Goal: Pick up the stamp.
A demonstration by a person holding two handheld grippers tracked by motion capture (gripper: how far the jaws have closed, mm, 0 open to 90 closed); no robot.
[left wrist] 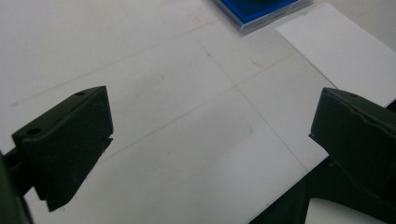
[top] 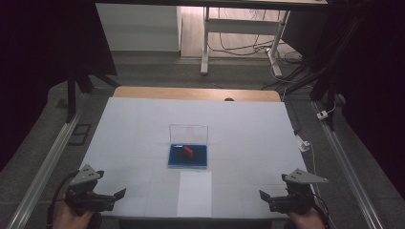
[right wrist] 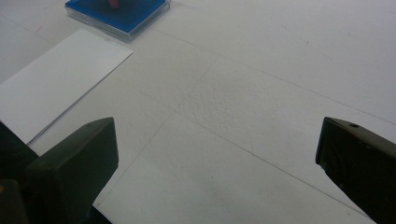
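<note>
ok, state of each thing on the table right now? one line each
clear case: open, lid standing upright at the back, blue base flat on the table
red piece: lying in the blue base
white sheet: flat at the near edge, in front of the case
left gripper: open, holding nothing, at the near left
right gripper: open, holding nothing, at the near right

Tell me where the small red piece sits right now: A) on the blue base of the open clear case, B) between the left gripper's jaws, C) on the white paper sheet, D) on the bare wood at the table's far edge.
A: in the high view the red piece lies on the blue base of the clear case, beyond the paper sheet; both grippers are open and apart from it.
</note>
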